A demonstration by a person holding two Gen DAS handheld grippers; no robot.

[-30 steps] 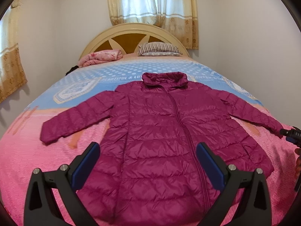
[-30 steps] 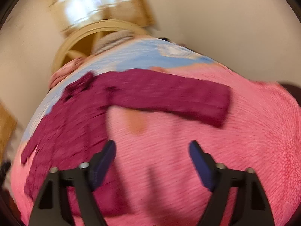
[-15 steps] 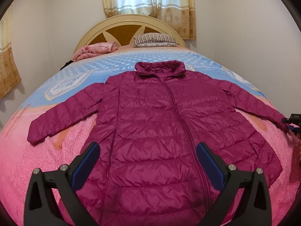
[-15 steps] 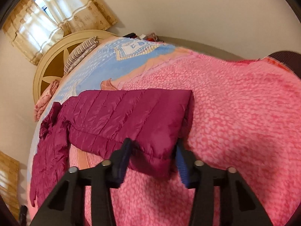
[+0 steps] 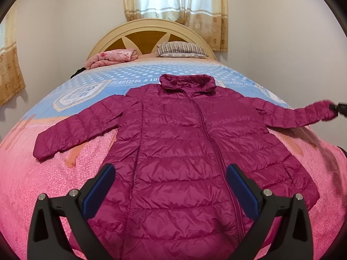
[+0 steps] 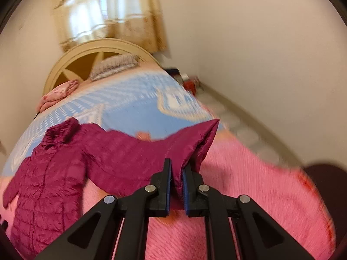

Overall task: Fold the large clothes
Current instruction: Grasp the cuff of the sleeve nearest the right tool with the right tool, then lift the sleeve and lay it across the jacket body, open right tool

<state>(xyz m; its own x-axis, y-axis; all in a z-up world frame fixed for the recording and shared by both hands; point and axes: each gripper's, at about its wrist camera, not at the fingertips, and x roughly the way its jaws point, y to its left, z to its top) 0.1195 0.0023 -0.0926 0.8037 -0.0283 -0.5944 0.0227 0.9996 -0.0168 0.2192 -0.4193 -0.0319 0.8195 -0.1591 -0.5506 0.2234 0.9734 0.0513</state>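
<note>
Pinching the cuff of the sleeve [image 6: 193, 143] in my right gripper [image 6: 176, 184], I see its jaws have just been closing and now clamp the fabric, with the cuff off the blanket [image 6: 249, 195]. The magenta jacket [image 5: 184, 151] lies front up, zipped, spread across the bed, collar toward the headboard [image 5: 149, 30]. My left gripper [image 5: 171, 192] hovers over the hem, fingers spread wide, gripping nothing.

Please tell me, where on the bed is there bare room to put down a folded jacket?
Free patches: the blue bedspread between the jacket collar and the striped pillow; the pink blanket below the flat sleeve. The middle is crowded by the jacket. The right gripper has just closed on the other sleeve cuff. The left gripper is open.
</note>
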